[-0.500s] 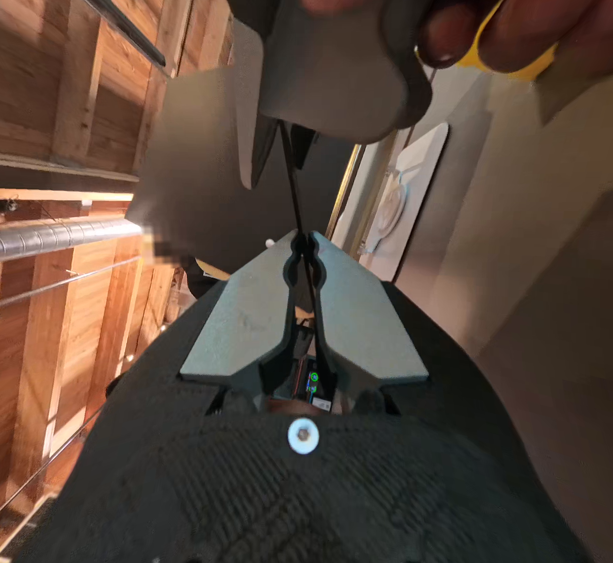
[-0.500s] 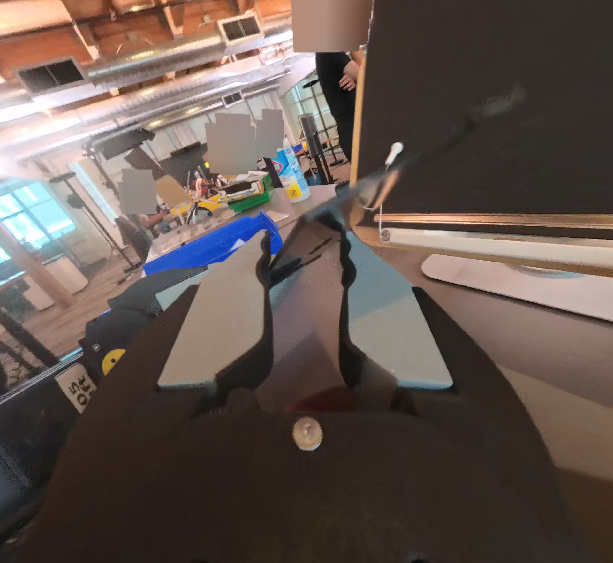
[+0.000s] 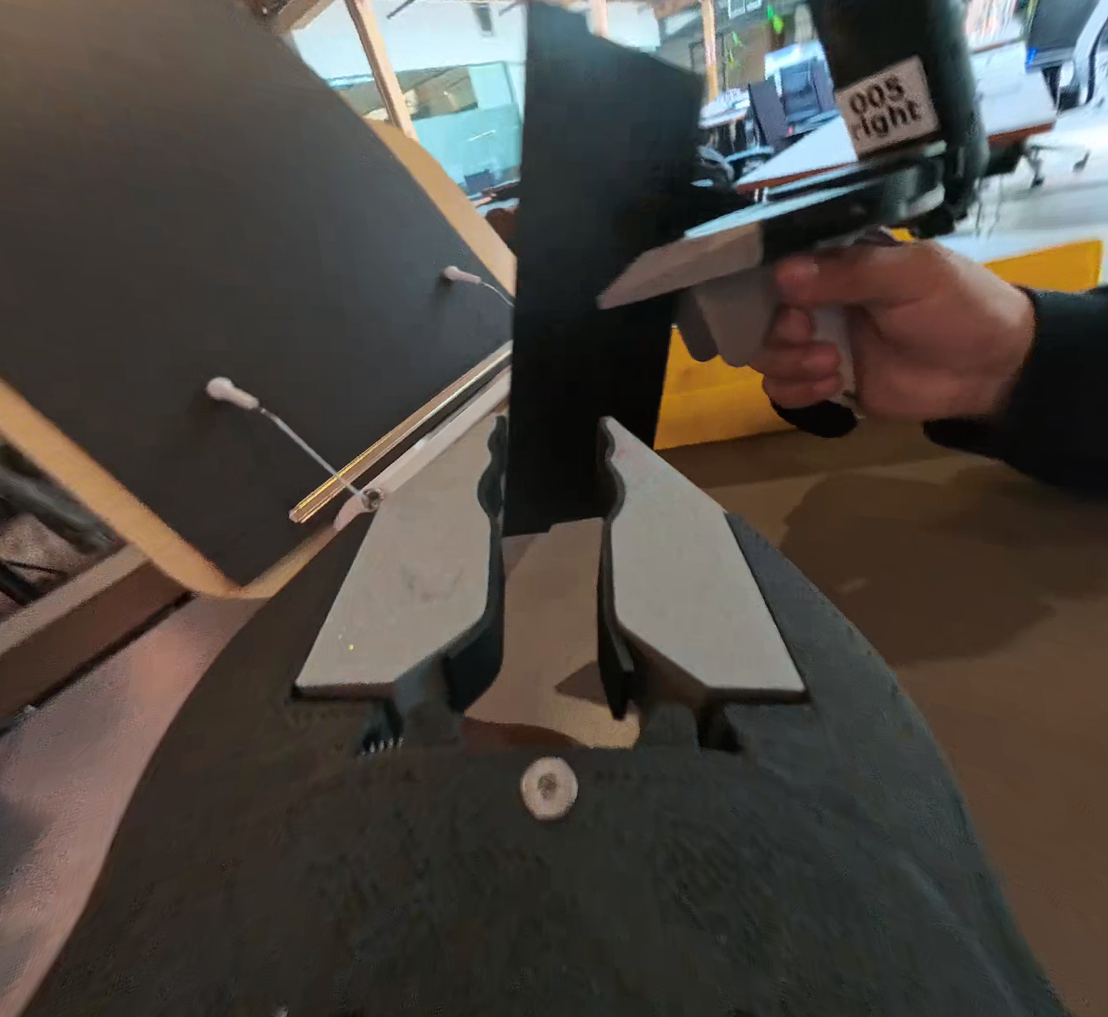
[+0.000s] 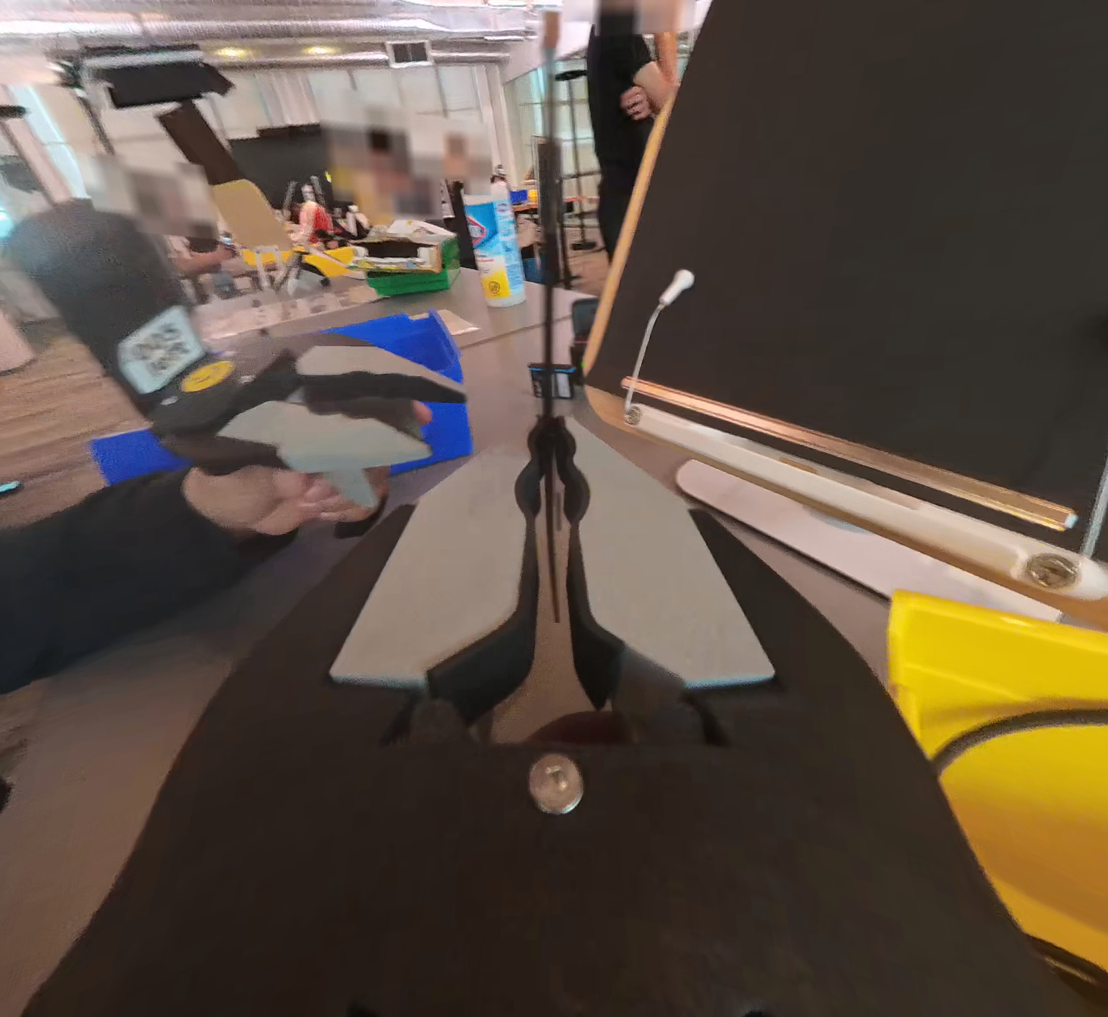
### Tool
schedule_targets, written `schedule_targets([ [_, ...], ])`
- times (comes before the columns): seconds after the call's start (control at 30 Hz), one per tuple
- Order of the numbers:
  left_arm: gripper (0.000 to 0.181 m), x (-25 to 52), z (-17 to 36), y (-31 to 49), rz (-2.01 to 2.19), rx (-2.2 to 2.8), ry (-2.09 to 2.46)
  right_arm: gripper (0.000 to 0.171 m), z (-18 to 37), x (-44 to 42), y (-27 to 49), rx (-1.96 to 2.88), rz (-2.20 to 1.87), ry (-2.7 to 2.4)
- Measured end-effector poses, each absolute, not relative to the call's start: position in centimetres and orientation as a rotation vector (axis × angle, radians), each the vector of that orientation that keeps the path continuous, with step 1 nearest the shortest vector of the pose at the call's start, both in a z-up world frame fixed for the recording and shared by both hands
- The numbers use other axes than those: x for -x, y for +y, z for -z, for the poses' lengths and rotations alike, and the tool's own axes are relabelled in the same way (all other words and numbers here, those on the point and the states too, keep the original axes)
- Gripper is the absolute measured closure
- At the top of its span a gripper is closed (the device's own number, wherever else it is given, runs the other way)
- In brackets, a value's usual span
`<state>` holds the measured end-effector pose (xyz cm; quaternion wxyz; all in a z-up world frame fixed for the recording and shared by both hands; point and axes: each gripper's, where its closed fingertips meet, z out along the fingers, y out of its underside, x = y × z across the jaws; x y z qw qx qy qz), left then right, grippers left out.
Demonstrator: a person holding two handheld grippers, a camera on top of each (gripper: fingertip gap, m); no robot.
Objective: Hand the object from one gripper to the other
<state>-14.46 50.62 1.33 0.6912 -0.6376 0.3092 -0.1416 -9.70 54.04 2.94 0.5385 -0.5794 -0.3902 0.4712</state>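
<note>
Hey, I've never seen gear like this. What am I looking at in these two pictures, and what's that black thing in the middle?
These are two hand-held pincers, each with a camera looking along its two grey fingers. One picture looks out from the left gripper, whose jaws are open. The other looks out from the right gripper, which is clamped on a thin black sheet, seen there edge-on. A person's hand holds the right gripper's handle. Beside the table stands a black board, with a yellow bin and a blue bin nearby.
</note>
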Motion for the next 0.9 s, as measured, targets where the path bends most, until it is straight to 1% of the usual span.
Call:
schedule_targets([
  [0.03,0.153,14.8,-1.2,50.8,0.352,1.440,0.671,0.171,-3.2,9.8,53.6,1.361,-1.143,-0.945],
  [0.17,0.133,13.6,0.2,50.4,0.527,1.512,0.708,0.171,-3.2,10.8,49.9,1.266,-1.259,-1.165],
  [0.23,0.132,12.0,0.5,49.3,0.633,1.505,0.764,0.171,-2.5,11.4,48.6,1.236,-1.234,-1.255],
  [0.27,0.133,11.2,0.8,48.8,0.670,1.513,0.794,0.171,-2.3,11.8,47.7,1.213,-1.246,-1.300],
  [0.3,0.142,10.5,1.4,48.6,0.677,1.527,0.829,0.171,-2.1,12.1,46.9,1.198,-1.259,-1.333],
  [0.37,0.165,10.1,2.4,48.6,0.612,1.552,0.891,0.169,-1.9,12.5,47.0,1.206,-1.239,-1.321],
  [0.4,0.181,10.3,2.6,48.9,0.562,1.554,0.904,0.158,-1.9,12.5,47.5,1.229,-1.222,-1.306],
  [0.53,0.181,11.2,2.8,49.9,0.416,1.546,0.899,0.153,-1.6,12.6,48.3,1.289,-1.258,-1.250],
  [0.63,0.181,11.4,3.5,50.6,0.339,1.578,0.890,0.146,-1.0,12.9,49.1,1.336,-1.237,-1.225],
  [0.8,0.181,11.9,3.6,51.2,0.307,1.592,0.865,0.145,-0.8,13.0,49.3,1.344,-1.229,-1.220],
  [0.83,0.181,12.1,3.5,51.4,0.294,1.591,0.852,0.142,-1.0,13.0,49.5,1.342,-1.228,-1.202],
  [0.9,0.181,13.3,3.1,52.3,0.224,1.603,0.776,0.131,-1.5,12.7,50.2,1.350,-1.218,-1.141],
])
